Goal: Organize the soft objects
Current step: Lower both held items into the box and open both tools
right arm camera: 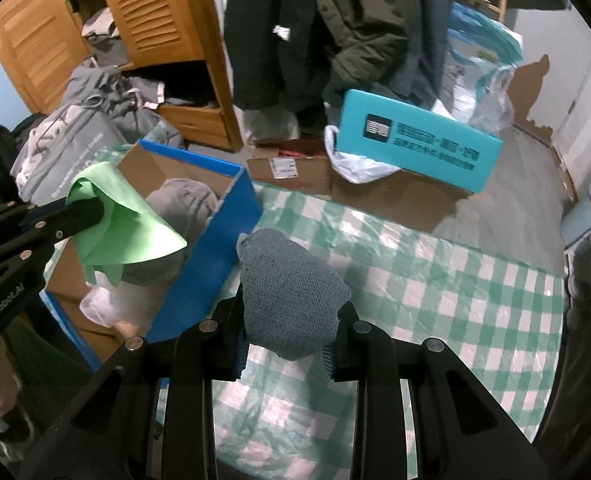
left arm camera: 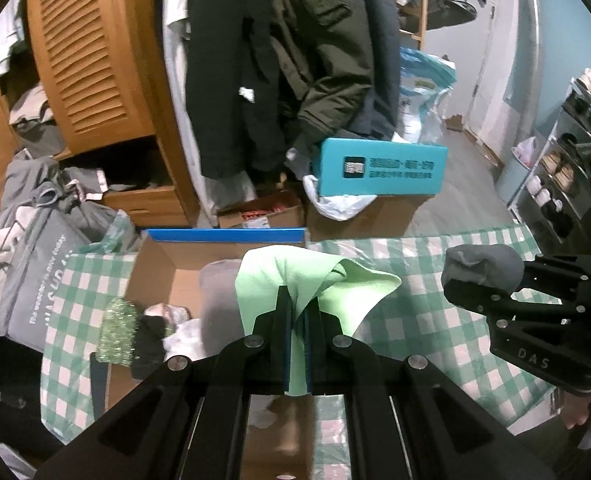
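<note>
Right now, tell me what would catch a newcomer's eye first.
The left gripper pinches a bright green cloth over the blue-edged box. Beside it, the right gripper clamps a grey knit bundle above the checked sheet. Behind, a teal carton lies on the cluttered floor.

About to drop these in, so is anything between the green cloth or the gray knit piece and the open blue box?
Nothing visible blocks either. The green cloth hangs over the open blue box. The gray knit piece sits just beside its wall, over the checkered cover. The box already holds soft items.
</note>
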`<action>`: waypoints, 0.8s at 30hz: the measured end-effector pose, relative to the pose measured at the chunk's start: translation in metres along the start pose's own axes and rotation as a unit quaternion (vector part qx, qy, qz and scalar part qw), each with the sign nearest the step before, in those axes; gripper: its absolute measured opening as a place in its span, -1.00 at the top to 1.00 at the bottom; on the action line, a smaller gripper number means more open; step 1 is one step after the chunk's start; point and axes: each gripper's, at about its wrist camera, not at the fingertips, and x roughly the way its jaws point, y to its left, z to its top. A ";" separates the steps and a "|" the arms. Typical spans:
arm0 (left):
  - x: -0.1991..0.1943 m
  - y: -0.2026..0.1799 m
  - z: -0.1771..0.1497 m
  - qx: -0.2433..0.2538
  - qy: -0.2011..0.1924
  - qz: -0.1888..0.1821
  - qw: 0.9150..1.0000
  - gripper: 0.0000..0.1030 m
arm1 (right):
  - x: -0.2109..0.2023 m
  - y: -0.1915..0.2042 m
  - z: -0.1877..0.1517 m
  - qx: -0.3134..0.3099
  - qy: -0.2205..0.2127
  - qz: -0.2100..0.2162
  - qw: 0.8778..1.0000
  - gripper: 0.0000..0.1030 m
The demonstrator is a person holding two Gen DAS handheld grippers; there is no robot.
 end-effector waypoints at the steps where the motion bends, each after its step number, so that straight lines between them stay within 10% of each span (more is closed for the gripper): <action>1: 0.000 0.005 -0.001 -0.003 0.000 0.002 1.000 0.90 | 0.003 0.004 0.002 -0.003 0.001 0.003 1.000 0.48; 24: 0.035 0.111 -0.027 -0.073 0.053 0.065 0.994 0.90 | 0.076 0.094 0.048 -0.071 0.041 0.043 0.996 0.47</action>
